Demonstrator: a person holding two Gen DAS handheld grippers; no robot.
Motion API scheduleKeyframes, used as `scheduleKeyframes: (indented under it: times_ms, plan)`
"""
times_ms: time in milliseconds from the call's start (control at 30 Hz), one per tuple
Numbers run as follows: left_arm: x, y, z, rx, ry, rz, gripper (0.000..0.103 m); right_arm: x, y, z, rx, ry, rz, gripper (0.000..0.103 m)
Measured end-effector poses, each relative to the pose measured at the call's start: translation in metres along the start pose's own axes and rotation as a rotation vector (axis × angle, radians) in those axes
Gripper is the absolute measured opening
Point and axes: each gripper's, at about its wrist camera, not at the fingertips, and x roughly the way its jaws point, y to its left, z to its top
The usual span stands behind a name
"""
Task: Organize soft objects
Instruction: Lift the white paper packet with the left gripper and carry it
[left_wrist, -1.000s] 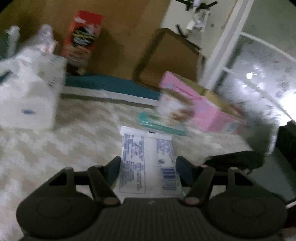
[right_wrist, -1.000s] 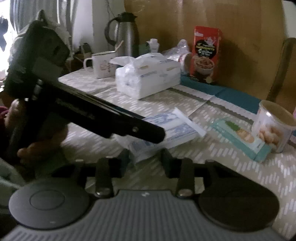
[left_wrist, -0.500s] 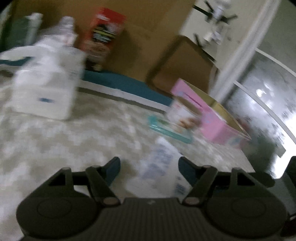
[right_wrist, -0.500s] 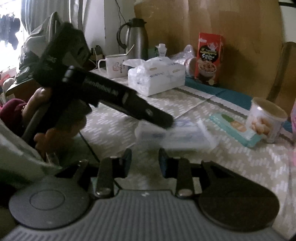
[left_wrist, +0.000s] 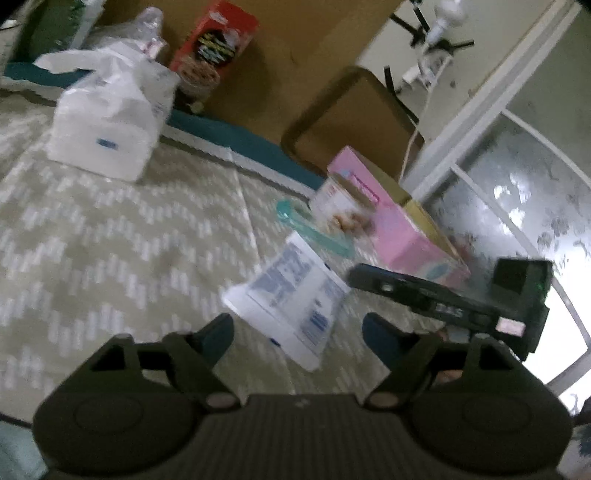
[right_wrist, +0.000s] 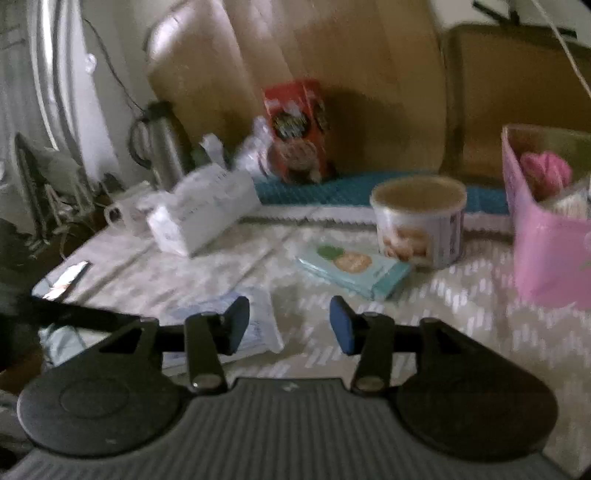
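Observation:
A flat white packet with blue print (left_wrist: 291, 295) lies on the patterned tablecloth just ahead of my left gripper (left_wrist: 297, 328), which is open and empty. The packet also shows in the right wrist view (right_wrist: 255, 325), at the left finger of my right gripper (right_wrist: 290, 321), which is open and empty. The right gripper's body (left_wrist: 443, 299) reaches in from the right in the left wrist view. A pink box (right_wrist: 546, 236) holding pink yarn (right_wrist: 546, 173) stands at the right. A white tissue pack (left_wrist: 107, 122) sits at the back left.
A teal flat pack (right_wrist: 354, 269) and a snack tub (right_wrist: 419, 221) lie mid-table. A red carton (right_wrist: 295, 129), a metal kettle (right_wrist: 159, 147) and a mug (right_wrist: 125, 214) stand at the back. A wooden chair (left_wrist: 354, 118) stands behind the table.
The left gripper has let go of the white packet and drawn back; the packet now lies tilted on the cloth. The right gripper has opened and turned right toward the pink box.

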Motion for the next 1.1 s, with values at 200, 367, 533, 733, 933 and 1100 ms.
scheduleKeyframes:
  times_ms: [200,367,533,733,933,1100]
  plan:
    - [0.005,0.001,0.001,-0.01,0.007,0.002,0.068,0.003,0.007,-0.016,0.017,0.109,0.159,0.031]
    - [0.005,0.006,0.005,-0.028,0.002,0.01,0.072,-0.029,0.021,-0.028,-0.079,0.096,0.233,0.036]
    - [0.005,-0.005,0.005,0.008,0.0,0.021,0.083,-0.037,0.016,-0.024,-0.095,0.031,0.165,0.057]
    - [0.004,-0.007,0.005,0.013,-0.003,0.013,0.089,-0.02,0.031,-0.029,-0.227,0.063,0.155,0.067]
    - [0.021,-0.018,0.001,0.066,0.024,0.006,0.079,0.003,0.054,-0.041,-0.318,0.057,0.067,0.054]
    - [0.029,-0.029,0.007,0.097,0.043,-0.02,0.079,-0.004,0.051,-0.036,-0.289,0.02,0.053,0.05]
